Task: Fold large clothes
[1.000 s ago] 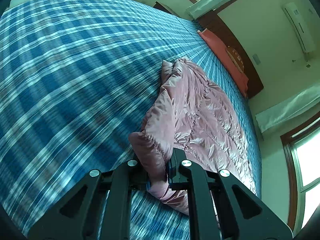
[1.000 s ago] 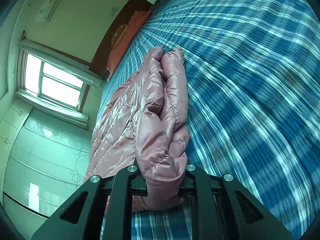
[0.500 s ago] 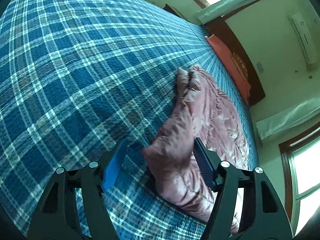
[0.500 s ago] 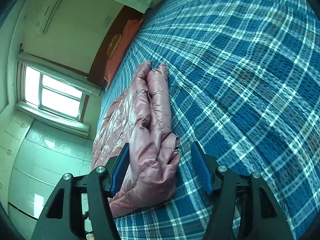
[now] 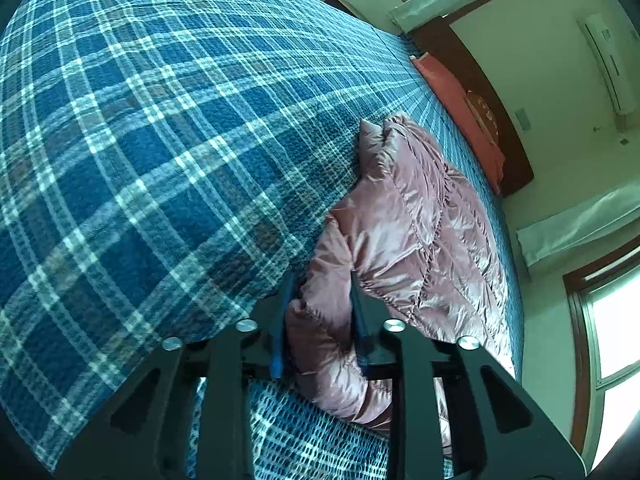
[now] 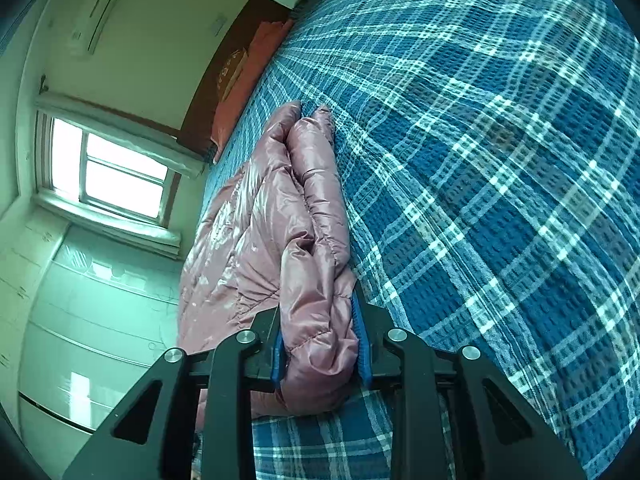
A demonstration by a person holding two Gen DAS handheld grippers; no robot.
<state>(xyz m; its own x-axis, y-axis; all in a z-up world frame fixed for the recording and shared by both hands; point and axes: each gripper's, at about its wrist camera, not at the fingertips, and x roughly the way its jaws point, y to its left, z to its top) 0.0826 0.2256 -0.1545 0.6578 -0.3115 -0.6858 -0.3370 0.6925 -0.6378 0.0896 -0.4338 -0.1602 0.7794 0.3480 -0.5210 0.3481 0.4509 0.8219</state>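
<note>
A shiny dusty-pink quilted puffer jacket (image 5: 420, 232) lies on a bed covered by a blue-and-white plaid bedspread (image 5: 160, 140), bunched lengthwise with its bulk running toward the reddish-orange pillow (image 5: 460, 100) at the dark wooden headboard (image 5: 488, 92).

The left tool (image 5: 320, 328) has its blue-padded fingers closed to a narrow gap on a thick roll of the jacket's near edge — the padding fills the space between them. The right tool (image 6: 320, 344) is likewise clamped on a doubled-over puffy end of the same jacket (image 6: 280, 220), fabric bulging out past the pads.

Gripping two spots along one edge looks deliberate: slippery, lofty fabric would slide from a single pinch, and two holds let the edge be carried over as one straight line.
</note>
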